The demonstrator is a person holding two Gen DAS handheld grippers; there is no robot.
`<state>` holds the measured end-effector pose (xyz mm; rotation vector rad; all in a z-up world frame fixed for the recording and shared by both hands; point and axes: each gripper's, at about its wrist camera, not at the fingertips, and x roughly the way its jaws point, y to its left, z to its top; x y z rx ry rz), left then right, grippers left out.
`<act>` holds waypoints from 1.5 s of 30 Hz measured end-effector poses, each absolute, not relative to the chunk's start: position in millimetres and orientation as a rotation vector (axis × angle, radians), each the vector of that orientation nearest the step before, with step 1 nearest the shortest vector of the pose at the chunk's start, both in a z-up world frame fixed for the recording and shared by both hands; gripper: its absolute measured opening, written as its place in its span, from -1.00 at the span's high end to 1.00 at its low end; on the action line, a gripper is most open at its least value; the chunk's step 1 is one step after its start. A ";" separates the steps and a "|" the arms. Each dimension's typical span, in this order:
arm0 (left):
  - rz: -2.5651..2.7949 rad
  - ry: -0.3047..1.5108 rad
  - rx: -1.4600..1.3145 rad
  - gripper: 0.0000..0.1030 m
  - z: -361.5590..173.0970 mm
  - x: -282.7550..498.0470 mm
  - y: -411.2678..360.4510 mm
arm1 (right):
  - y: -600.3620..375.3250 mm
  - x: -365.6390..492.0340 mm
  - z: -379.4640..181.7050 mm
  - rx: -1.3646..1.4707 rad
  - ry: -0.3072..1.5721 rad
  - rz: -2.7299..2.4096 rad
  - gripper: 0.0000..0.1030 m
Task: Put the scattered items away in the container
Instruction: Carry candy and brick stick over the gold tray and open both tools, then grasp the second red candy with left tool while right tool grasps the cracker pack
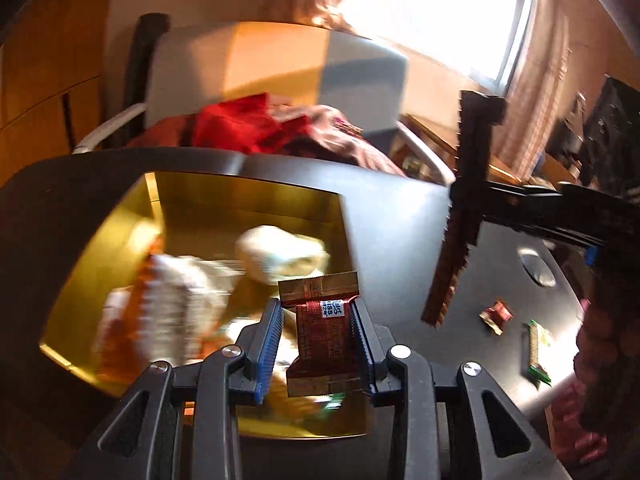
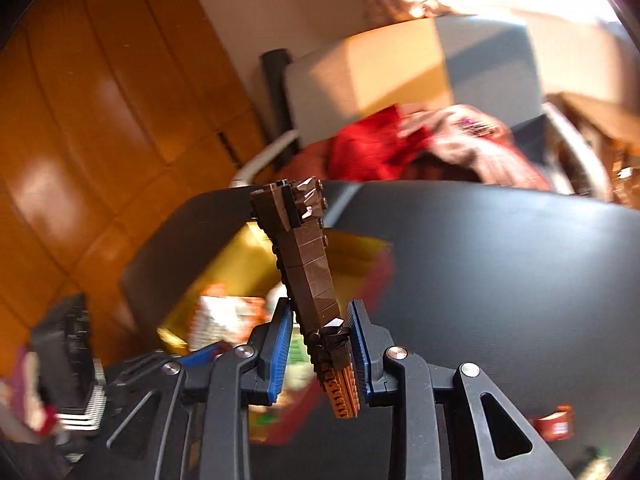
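Left wrist view: my left tongs [image 1: 318, 340] sit at the bottom centre, pinching a red sachet [image 1: 320, 334] that stands upright between the blue pads, above the near right part of the gold box [image 1: 240, 196]. The box fills the left half of the frame on the black table [image 1: 400, 240] and holds blurred packets, one pale one [image 1: 280, 254] near its far wall. At the right edge my right tongs come in sideways, holding a long brown brick bar [image 1: 456, 216] tilted above the table. Lower right, a small red wrapper [image 1: 497, 315] and a green bar [image 1: 537, 350] lie on the table, just apart. Right wrist view: my right tongs [image 2: 320, 350] grip the brick bar [image 2: 308, 264] near its orange end, over the box [image 2: 240, 264].
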<state>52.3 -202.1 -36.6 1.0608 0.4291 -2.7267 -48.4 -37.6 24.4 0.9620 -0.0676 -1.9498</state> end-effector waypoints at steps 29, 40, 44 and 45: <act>-2.667 0.568 0.992 0.03 -28.9 44.3 -277.8 | -46.3 -26.1 -25.6 1.117 -0.114 -1.974 -0.26; -2.958 0.436 1.192 -0.02 -20.8 33.8 -149.7 | 145.9 -21.2 -54.0 1.226 -0.297 -2.361 -0.57; -3.016 0.323 1.326 -0.03 -34.5 16.1 -93.4 | 201.7 -18.1 -62.8 1.301 -0.341 -2.490 -0.73; -3.026 0.292 1.359 -0.03 -38.4 11.4 -80.0 | 210.0 -18.4 -65.7 1.322 -0.349 -2.506 -0.73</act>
